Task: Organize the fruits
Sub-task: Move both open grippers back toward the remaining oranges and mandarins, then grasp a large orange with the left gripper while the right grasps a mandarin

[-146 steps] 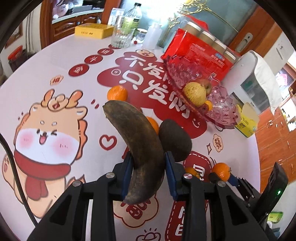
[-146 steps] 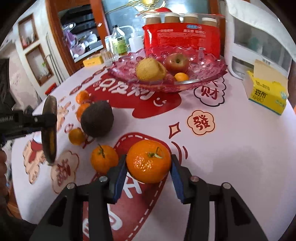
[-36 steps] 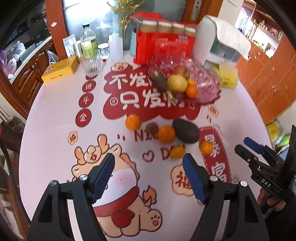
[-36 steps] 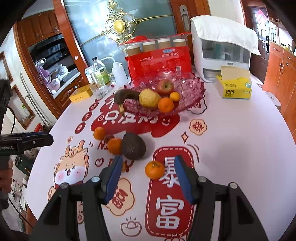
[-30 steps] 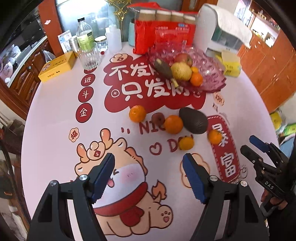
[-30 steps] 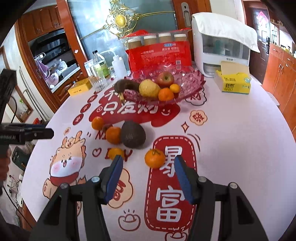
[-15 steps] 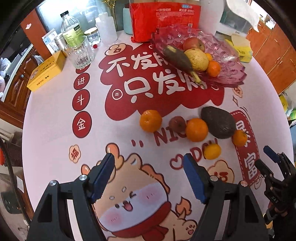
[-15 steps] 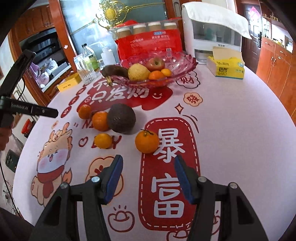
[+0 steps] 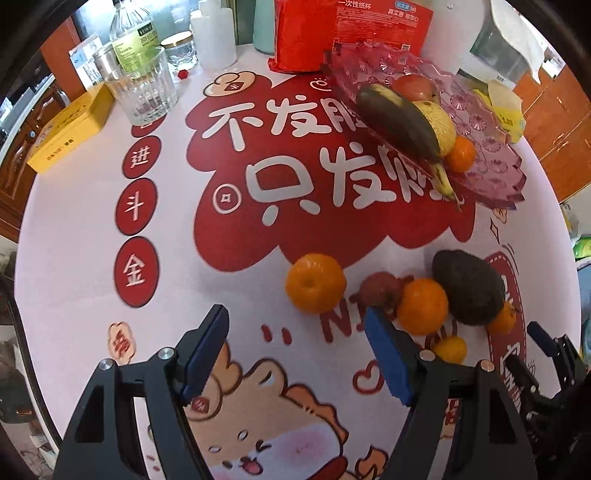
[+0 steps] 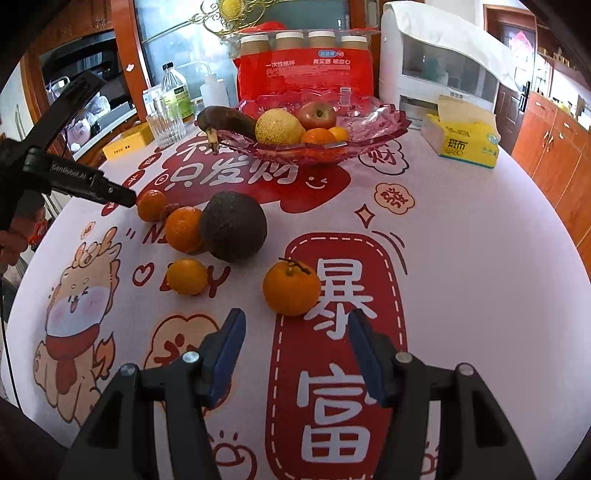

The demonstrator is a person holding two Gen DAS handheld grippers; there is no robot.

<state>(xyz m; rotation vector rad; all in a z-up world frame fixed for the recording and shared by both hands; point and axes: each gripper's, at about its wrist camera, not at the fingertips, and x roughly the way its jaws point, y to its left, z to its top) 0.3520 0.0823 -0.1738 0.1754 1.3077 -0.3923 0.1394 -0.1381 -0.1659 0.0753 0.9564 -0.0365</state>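
The left hand-held gripper (image 9: 295,354) was held open and empty just short of a loose tangerine (image 9: 316,282), evidently lined up for pickup. The right hand-held gripper (image 10: 295,350), likewise open and empty, was aimed at another tangerine (image 10: 291,288) on the counter (image 10: 480,277). Fruit already sorted was seen in the pink glass bowl (image 10: 384,125) beyond.

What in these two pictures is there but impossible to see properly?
- Small reddish fruit: right wrist view, nearly all hidden behind an orange.
- Apple: left wrist view, partly hidden by the banana and the pear.
- Bottle: left wrist view, top cut off by the edge.
- Box label: both views, print too small.
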